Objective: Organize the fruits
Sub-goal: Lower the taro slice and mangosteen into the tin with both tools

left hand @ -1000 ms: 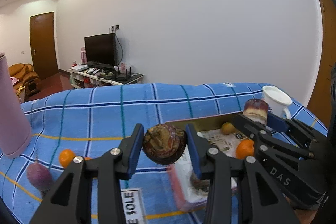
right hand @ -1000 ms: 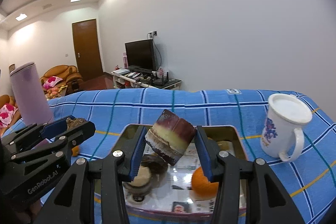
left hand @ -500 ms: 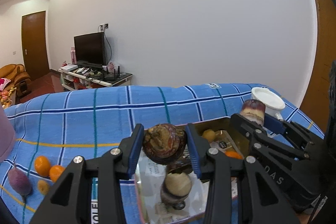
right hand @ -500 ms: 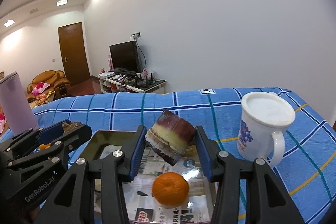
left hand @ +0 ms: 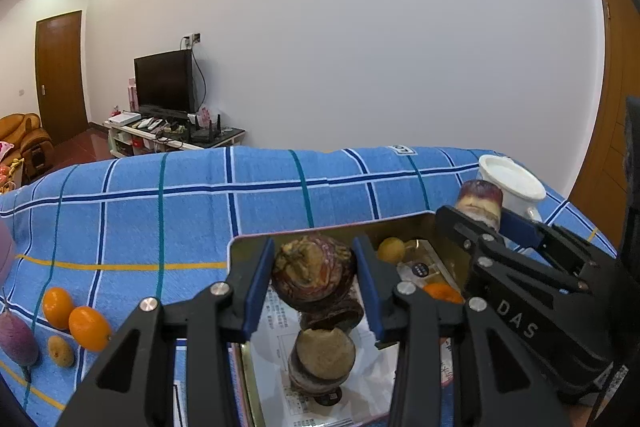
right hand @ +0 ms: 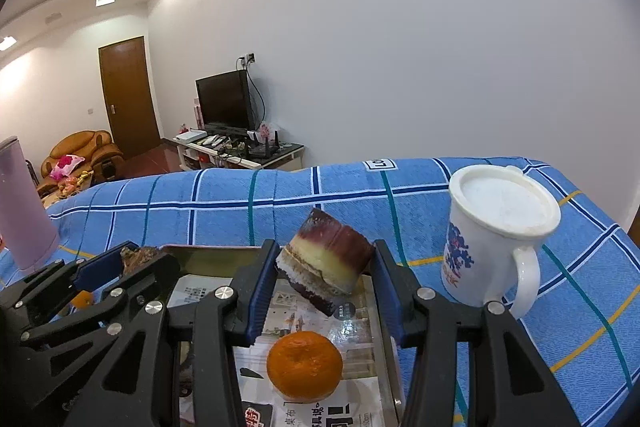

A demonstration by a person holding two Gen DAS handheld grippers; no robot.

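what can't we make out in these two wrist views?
- Tray floor, left wrist view: the left gripper and its dark round piece cover part.
- Tray's near edge, right wrist view: cut off by the frame.
- Purple fruit, left wrist view: clipped at the left edge.
- Paper lining print: too small to read.

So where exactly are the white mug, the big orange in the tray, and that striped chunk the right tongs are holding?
white mug (right hand: 486,247), right wrist view, on its side wall below the rim.
big orange (right hand: 304,365), right wrist view, on its top face.
striped chunk (right hand: 326,261), right wrist view, on its yellow band.
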